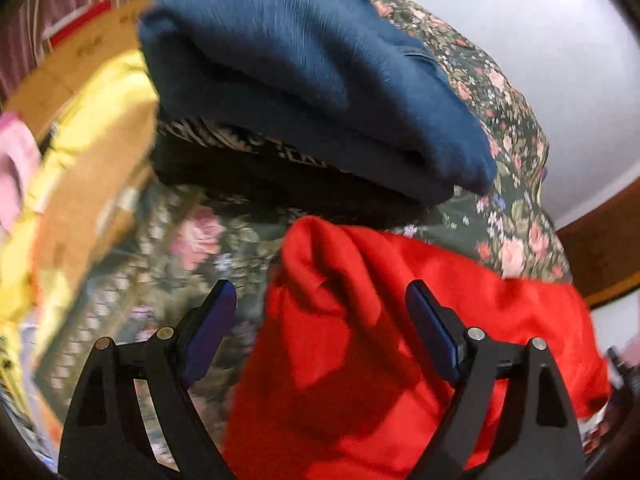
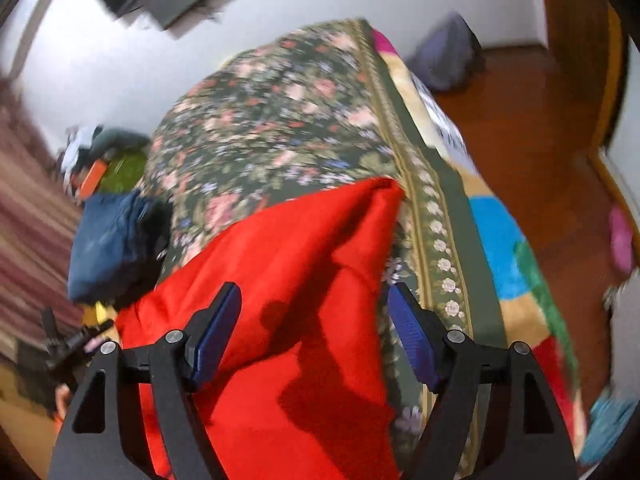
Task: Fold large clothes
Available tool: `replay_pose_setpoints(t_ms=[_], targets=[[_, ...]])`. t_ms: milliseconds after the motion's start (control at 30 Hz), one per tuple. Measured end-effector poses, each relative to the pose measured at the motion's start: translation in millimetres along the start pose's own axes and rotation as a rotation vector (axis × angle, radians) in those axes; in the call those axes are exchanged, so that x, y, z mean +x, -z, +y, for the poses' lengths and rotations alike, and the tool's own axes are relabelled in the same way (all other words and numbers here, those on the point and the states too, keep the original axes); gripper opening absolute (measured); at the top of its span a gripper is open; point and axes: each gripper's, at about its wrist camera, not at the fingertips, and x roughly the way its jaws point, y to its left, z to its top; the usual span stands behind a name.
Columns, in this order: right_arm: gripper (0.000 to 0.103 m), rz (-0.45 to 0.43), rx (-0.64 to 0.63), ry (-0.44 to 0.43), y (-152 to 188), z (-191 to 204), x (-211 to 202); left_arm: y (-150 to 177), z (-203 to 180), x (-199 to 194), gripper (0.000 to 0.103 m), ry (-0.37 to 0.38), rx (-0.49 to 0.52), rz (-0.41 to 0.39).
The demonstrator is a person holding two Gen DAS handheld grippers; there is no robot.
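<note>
The red garment (image 1: 400,340) lies rumpled on the floral bedspread (image 1: 512,184), just in front of a folded blue garment (image 1: 304,80) stacked on a dark patterned one. The left gripper (image 1: 320,300) hangs over it with fingers spread wide, gripping nothing. The right gripper (image 2: 314,300) likewise stands wide above the red cloth, seemingly clear of it, though blur obscures this.

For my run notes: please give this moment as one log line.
left gripper: open, empty | right gripper: open, empty | red garment: lying on floral bedspread
</note>
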Motion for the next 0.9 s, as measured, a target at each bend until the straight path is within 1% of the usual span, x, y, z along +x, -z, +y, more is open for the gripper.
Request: replay_pose_setpoints(t_ms=[67, 167, 200, 267, 300, 333, 367, 433, 467, 500, 533, 567, 600, 633, 667, 700, 733, 767, 833, 867, 900], targets=[[0.073, 0.018, 0.060, -0.009, -6, -12, 12, -6, 0, 11, 0.086, 0.014, -0.017, 0.003], [0.073, 0.057, 0.113, -0.050, -13, -21, 28, -11, 2, 29, 0.086, -0.031, -0.027, 0.010], [0.073, 0.078, 0.127, -0.069, -14, -23, 36, -9, 6, 39, 0.086, -0.044, -0.037, 0.030], [0.073, 0.105, 0.133, -0.099, -14, -24, 47, -5, 14, 52, 0.086, -0.030, -0.060, 0.080], [0.075, 0.110, 0.132, -0.106, -15, -23, 50, 0, 19, 60, 0.087, 0.000, -0.080, 0.119], [0.075, 0.102, 0.125, -0.098, -15, -20, 52, 4, 25, 65, 0.087, 0.046, -0.109, 0.156], [0.076, 0.093, 0.110, -0.088, -14, -16, 53, 9, 32, 68, 0.087, 0.105, -0.161, 0.179], [0.079, 0.089, 0.094, -0.075, -14, -11, 54, 16, 45, 73, 0.087, 0.196, -0.256, 0.215], [0.080, 0.083, 0.085, -0.063, -12, -7, 53, 18, 49, 72, 0.086, 0.227, -0.278, 0.219], [0.080, 0.080, 0.076, -0.057, -14, -7, 54, 18, 49, 71, 0.086, 0.239, -0.274, 0.221], [0.080, 0.074, 0.063, -0.054, -13, -5, 53, 19, 47, 70, 0.081, 0.246, -0.256, 0.222], [0.077, 0.069, 0.056, -0.053, -14, -5, 53, 21, 44, 67, 0.077, 0.244, -0.234, 0.215], [0.072, 0.060, 0.050, -0.053, -13, -4, 51, 22, 40, 62, 0.070, 0.238, -0.208, 0.202], [0.066, 0.048, 0.045, -0.056, -12, -3, 48, 23, 35, 56, 0.058, 0.229, -0.178, 0.186], [0.049, 0.033, 0.040, -0.069, -10, -3, 43, 24, 28, 47, 0.052, 0.207, -0.132, 0.157], [0.031, 0.030, 0.041, -0.085, -12, 0, 44, 23, 21, 43, 0.042, 0.178, -0.093, 0.137], [0.024, 0.031, 0.046, -0.115, -12, 0, 41, 23, 11, 36, 0.028, 0.132, -0.027, 0.107], [0.017, 0.024, 0.051, -0.134, -13, 1, 38, 25, -2, 27, 0.021, 0.069, 0.062, 0.073], [0.014, -0.015, 0.041, -0.166, -14, 7, 26, 28, -22, 12, 0.019, 0.001, 0.164, 0.017], [0.014, -0.036, 0.019, -0.175, -16, 14, 18, 29, -31, 1, 0.018, -0.019, 0.201, -0.019], [0.013, -0.048, 0.005, -0.183, -17, 19, 13, 28, -38, -7, 0.018, -0.020, 0.219, -0.044]])
